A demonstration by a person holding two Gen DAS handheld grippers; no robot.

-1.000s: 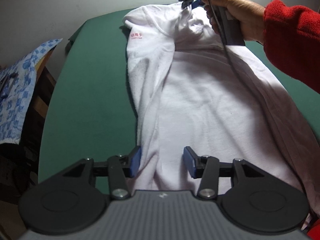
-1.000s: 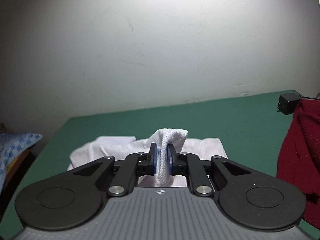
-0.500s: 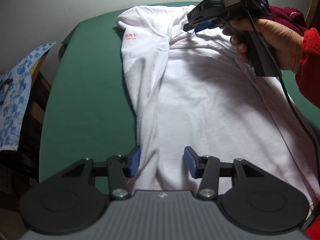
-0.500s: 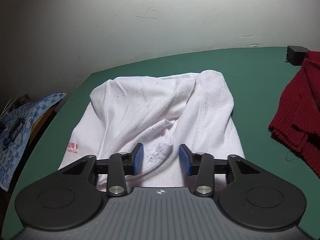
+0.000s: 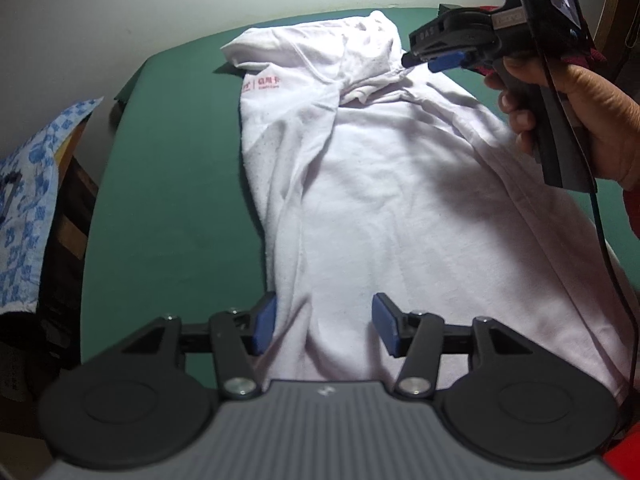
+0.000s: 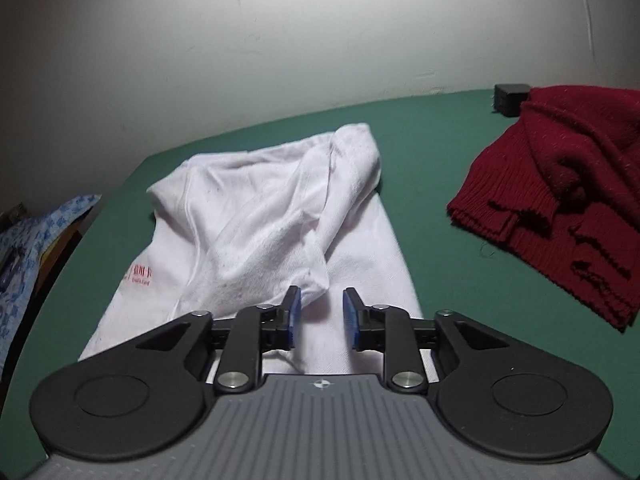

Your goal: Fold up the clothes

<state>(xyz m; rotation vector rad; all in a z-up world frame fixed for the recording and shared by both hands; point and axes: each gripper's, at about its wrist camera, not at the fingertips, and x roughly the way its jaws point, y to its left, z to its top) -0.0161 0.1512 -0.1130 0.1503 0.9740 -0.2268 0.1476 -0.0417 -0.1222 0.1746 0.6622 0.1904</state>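
Lying lengthwise along the green felt surface (image 5: 168, 216) toward its far edge, the white cotton T-shirt (image 5: 400, 208) could bunch again, since both opening hand-held grippers, left (image 5: 324, 330) and right (image 6: 322, 316), straddle loose cloth unpinched.

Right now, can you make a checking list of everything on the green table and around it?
Surface: green table, bare around the clothes.
Job's things: white shirt lying long, sleeve folded over its top; red sweater crumpled beside it, apart.
Clutter: black plug block at the far edge.
Grippers: left gripper opening, shirt hem between its fingers, unpinched; right gripper opening, nothing held, in a hand.
Cables: black cable hanging from the right gripper.
Surroundings: pale wall; blue patterned cloth off the table's side.
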